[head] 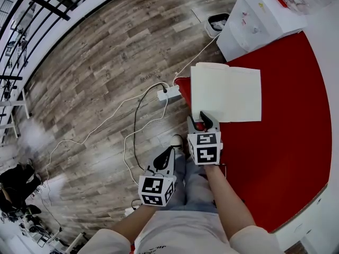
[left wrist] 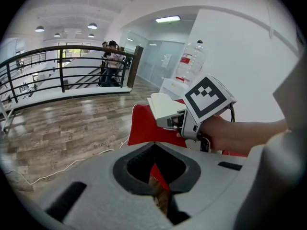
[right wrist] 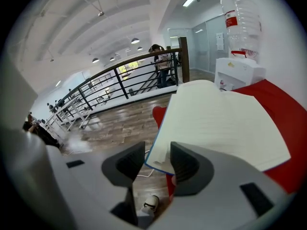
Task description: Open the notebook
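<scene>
The notebook point(head: 225, 91) lies open and flat on the red table point(head: 280, 142), at the table's left edge, pale pages up. In the right gripper view its pages point(right wrist: 220, 119) fill most of the frame, and its near corner pokes in between the jaws.

The right gripper point(head: 203, 119) sits at the notebook's near edge, pointing steeply down. Its jaws point(right wrist: 157, 162) stand well apart. The notebook's corner lies in the gap closer to the right-hand jaw, with clear space on the other side, so nothing is clamped.

The left gripper point(head: 164, 156) hangs off the table, above the wooden floor point(head: 106, 62), well apart from the notebook. Its jaws point(left wrist: 156, 176) are drawn together, leaving only a thin slit, with nothing held. From its view the right gripper point(left wrist: 180, 121) shows at the notebook's edge point(left wrist: 163, 107).

A white water dispenser point(head: 254, 15) stands at the table's far end. A power strip point(head: 168, 93) with cables lies on the floor just beside the table's corner.
</scene>
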Available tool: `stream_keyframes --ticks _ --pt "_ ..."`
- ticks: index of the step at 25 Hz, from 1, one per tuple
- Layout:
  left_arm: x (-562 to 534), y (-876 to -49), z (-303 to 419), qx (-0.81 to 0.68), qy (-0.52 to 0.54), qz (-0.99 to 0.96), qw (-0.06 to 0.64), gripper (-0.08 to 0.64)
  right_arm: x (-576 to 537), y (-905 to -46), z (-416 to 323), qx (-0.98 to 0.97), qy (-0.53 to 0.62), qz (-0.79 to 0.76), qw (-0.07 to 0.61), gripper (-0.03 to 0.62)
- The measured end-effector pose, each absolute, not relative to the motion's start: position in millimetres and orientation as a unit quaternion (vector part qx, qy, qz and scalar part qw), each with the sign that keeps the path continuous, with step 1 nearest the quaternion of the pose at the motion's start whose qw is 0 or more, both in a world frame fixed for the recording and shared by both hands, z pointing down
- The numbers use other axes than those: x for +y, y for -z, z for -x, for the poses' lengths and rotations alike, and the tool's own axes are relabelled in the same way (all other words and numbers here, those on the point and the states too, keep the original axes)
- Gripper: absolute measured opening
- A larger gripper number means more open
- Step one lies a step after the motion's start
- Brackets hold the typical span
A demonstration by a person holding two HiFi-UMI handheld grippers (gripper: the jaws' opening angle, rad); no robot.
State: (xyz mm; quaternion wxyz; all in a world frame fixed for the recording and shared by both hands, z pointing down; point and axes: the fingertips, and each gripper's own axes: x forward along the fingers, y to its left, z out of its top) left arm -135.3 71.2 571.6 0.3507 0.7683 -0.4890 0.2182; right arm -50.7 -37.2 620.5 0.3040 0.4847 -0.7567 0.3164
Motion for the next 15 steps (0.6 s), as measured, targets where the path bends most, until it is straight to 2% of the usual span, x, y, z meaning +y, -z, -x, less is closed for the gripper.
stream_keyframes --ticks 15 --pt "66.6 -545.7 122.4 -0.487 -0.211 -0.784 0.323 0.006 -8.6 -574.7 45.4 -0.784 -0.307 -0.459 0.285 0.146"
